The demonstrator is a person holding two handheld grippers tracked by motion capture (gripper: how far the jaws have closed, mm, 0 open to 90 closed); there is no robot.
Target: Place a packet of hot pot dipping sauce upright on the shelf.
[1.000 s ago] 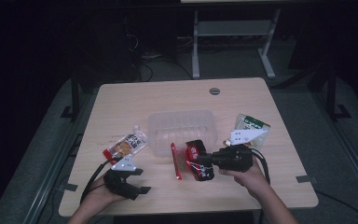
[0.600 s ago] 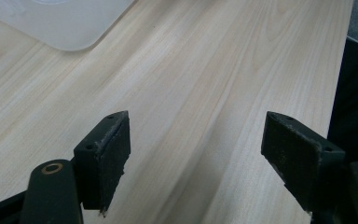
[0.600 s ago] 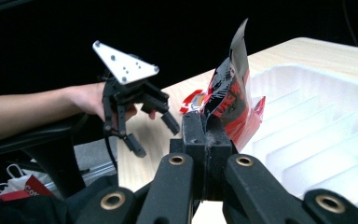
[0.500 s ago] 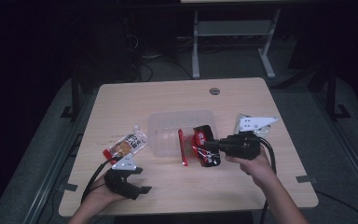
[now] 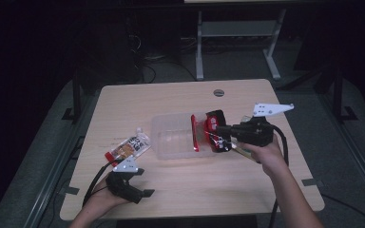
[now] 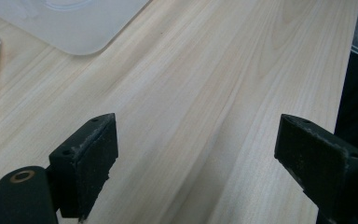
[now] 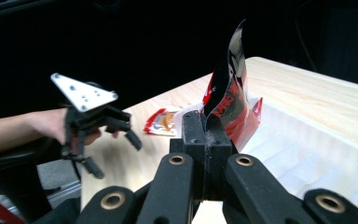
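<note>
My right gripper (image 5: pixel 220 133) is shut on a red and black packet (image 5: pixel 207 132) and holds it in the air over the right end of a clear plastic container (image 5: pixel 173 138). In the right gripper view the packet (image 7: pixel 228 91) stands up from the closed jaws of my right gripper (image 7: pixel 206 127), with the container (image 7: pixel 317 149) below it. Near the table's front left edge my left gripper (image 5: pixel 135 184) rests open. Its jaws stand wide apart over bare wood in the left gripper view (image 6: pixel 196 149), where a corner of the container (image 6: pixel 74 23) is at the top left.
An orange and white snack packet (image 5: pixel 129 147) lies left of the container, also visible in the right gripper view (image 7: pixel 161 122). Another packet (image 5: pixel 244 152) peeks out under the right hand. A round cable hole (image 5: pixel 218 92) sits near the table's far edge.
The right gripper has lifted the red and black packet away from the person, from in front of the container to above its right end. The left gripper has stayed put.
</note>
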